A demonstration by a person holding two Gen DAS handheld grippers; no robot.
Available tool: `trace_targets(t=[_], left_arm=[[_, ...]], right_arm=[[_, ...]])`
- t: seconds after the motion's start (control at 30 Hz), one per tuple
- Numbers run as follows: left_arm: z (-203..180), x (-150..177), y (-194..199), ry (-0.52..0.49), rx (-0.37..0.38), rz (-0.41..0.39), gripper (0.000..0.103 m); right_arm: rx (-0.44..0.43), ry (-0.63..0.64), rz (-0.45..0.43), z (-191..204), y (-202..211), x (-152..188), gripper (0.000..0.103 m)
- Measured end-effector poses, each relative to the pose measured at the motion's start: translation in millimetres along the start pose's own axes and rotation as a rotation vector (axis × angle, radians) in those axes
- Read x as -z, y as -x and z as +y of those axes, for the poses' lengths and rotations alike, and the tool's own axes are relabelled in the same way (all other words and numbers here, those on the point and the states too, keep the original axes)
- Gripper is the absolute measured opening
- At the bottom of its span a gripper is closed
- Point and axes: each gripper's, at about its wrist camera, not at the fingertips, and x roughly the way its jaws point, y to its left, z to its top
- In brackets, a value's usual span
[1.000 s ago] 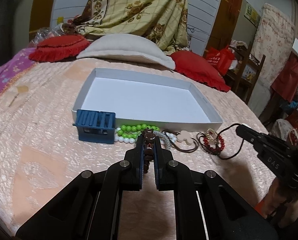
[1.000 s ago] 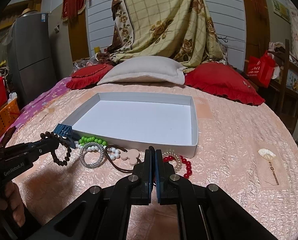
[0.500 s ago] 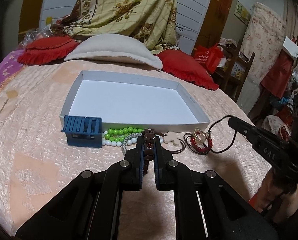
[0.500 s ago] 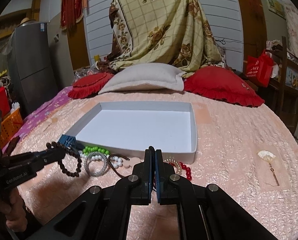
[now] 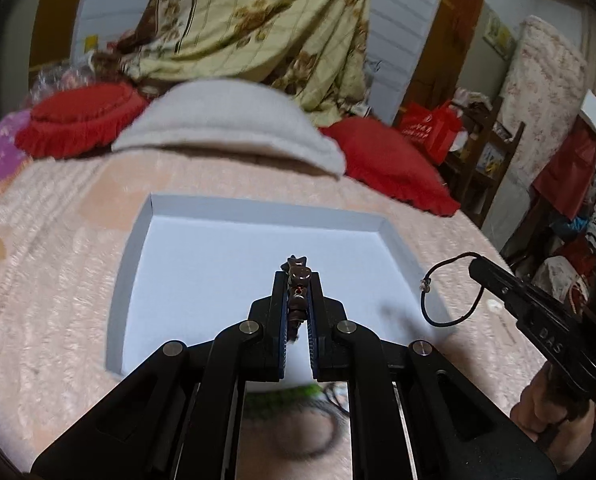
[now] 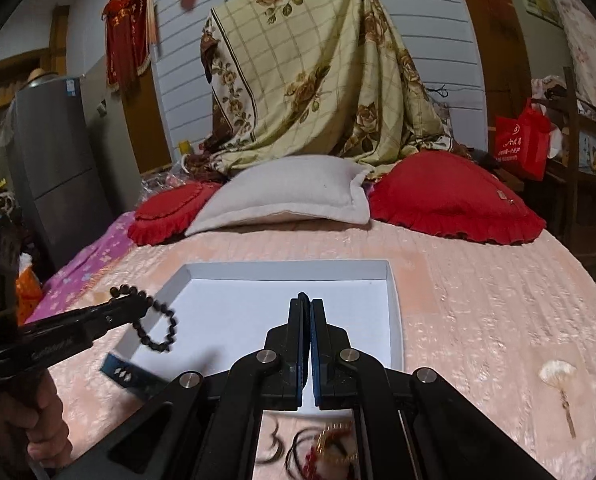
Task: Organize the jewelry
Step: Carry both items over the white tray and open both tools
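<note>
1. Left gripper (image 5: pixel 297 280): clamped on dark bead bracelet (image 5: pixel 298 296); beads pinched between the jaws along most of their length. From the right wrist view, same bracelet (image 6: pixel 156 326) hanging as a loop off the gripper tip, over the left rim of the white tray (image 6: pixel 393 320).
2. Right gripper (image 6: pixel 306 312): jaws pressed together on a thin black cord loop (image 5: pixel 449 292); loop with a small clear bead dangling from the tip, just past the right wall of the tray.
3. Tray edges: low white walls on all four sides, far corners sharp and unobstructed. Left wall (image 5: pixel 128 264) and far wall clear of bedding folds.
4. Tray contents: flat white floor, bare; only faint shadows of the grippers on it.
5. Open room: pink quilted bedspread (image 5: pixel 50 280) flat on both sides of the tray; wide free strip on the right as far as a small cream fan-shaped ornament (image 6: pixel 557 374) lying well apart from the tray.
6. Far limit: beige pillow (image 6: pixel 290 196) and two red frilled cushions (image 6: pixel 453 200) beyond the tray, not touching it.
7. Near limit: blue slotted box (image 6: pixel 128 374) on the bedspread at the near left corner of the tray; remaining jewelry, blurred, under both grippers, including green beads (image 5: pixel 282 394) and a red-and-gold piece (image 6: pixel 329 444).
8. Person's hand (image 6: pixel 22 420) on the left gripper handle at the lower left edge.
</note>
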Motion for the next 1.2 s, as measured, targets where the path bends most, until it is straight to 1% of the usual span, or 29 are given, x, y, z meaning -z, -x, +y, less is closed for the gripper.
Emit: trace_targets(t=[0.07,0.1,0.13,0.17,0.27,0.33,0.47,0.53,0.7,0.77,0.83,0.9,0.97,1.0,1.03,1.07,1.1,1.13,1.2], left_arm=[[11.8,6.2,-16.6,0.023,-0.032,0.038,0.007],[16.6,7.0,-22.4,0.045,-0.037,0.062,0.007],[20.9,6.2,-25.4,0.072,-0.016,0.075,0.007],[23.3,4.8,-24.9,0.085,-0.001,0.074,0.007],[27.6,1.0,-22.4,0.091,-0.012,0.063,0.007],[34.1,3.6,-31.3,0.113,-0.045,0.108,0.007],[39.2,15.2,-48.6,0.095,-0.160,0.196,0.007],[39.8,18.1,-49.8,0.079,-0.198,0.212,0.007],[38.3,19.1,-46.3,0.041,-0.267,0.193,0.008],[39.1,20.3,-44.7,0.030,-0.281,0.191,0.008],[41.4,21.5,-45.6,0.035,-0.288,0.199,0.013],[44.3,21.4,-47.2,0.048,-0.291,0.203,0.030],[44.9,20.8,-47.0,0.058,-0.294,0.199,0.035],[44.6,20.4,-46.9,0.058,-0.297,0.198,0.036],[44.6,19.7,-46.2,0.057,-0.301,0.198,0.038],[44.3,18.8,-45.2,0.056,-0.310,0.192,0.045],[44.4,17.6,-43.8,0.057,-0.319,0.182,0.052],[44.5,15.8,-40.7,0.058,-0.330,0.164,0.055],[44.8,13.0,-35.5,0.058,-0.336,0.134,0.069]], right_arm=[[-0.014,-0.020,0.048,-2.2,-18.8,3.4,0.003],[-0.036,-0.031,0.078,-3.0,-28.9,5.1,0.003],[-0.052,-0.042,0.093,-2.6,-35.9,6.4,0.003],[-0.082,-0.059,0.103,-1.8,-42.5,7.1,0.003],[-0.124,-0.087,0.101,-0.9,-50.5,6.2,0.003],[-0.110,-0.096,0.132,-4.1,-60.3,8.9,0.003],[-0.018,-0.114,0.263,-17.9,-89.3,23.5,0.003],[-0.012,-0.117,0.277,-23.7,-91.2,26.4,0.002],[-0.010,-0.122,0.274,-27.5,-88.8,26.3,0.003],[-0.015,-0.124,0.269,-28.4,-87.8,27.2,0.004],[-0.022,-0.132,0.267,-30.2,-85.7,28.0,0.005],[-0.021,-0.135,0.264,-32.0,-84.5,28.0,0.007],[-0.023,-0.140,0.255,-32.8,-82.4,27.5,0.012],[-0.025,-0.141,0.247,-33.3,-81.0,26.8,0.019],[-0.027,-0.143,0.236,-33.9,-79.0,26.0,0.031],[-0.026,-0.146,0.210,-34.7,-74.5,24.0,0.036],[-0.023,-0.147,0.185,-34.9,-70.2,21.7,0.040],[-0.023,-0.148,0.160,-35.3,-65.6,19.4,0.041],[-0.032,-0.151,0.121,-35.7,-55.4,14.6,0.044]])
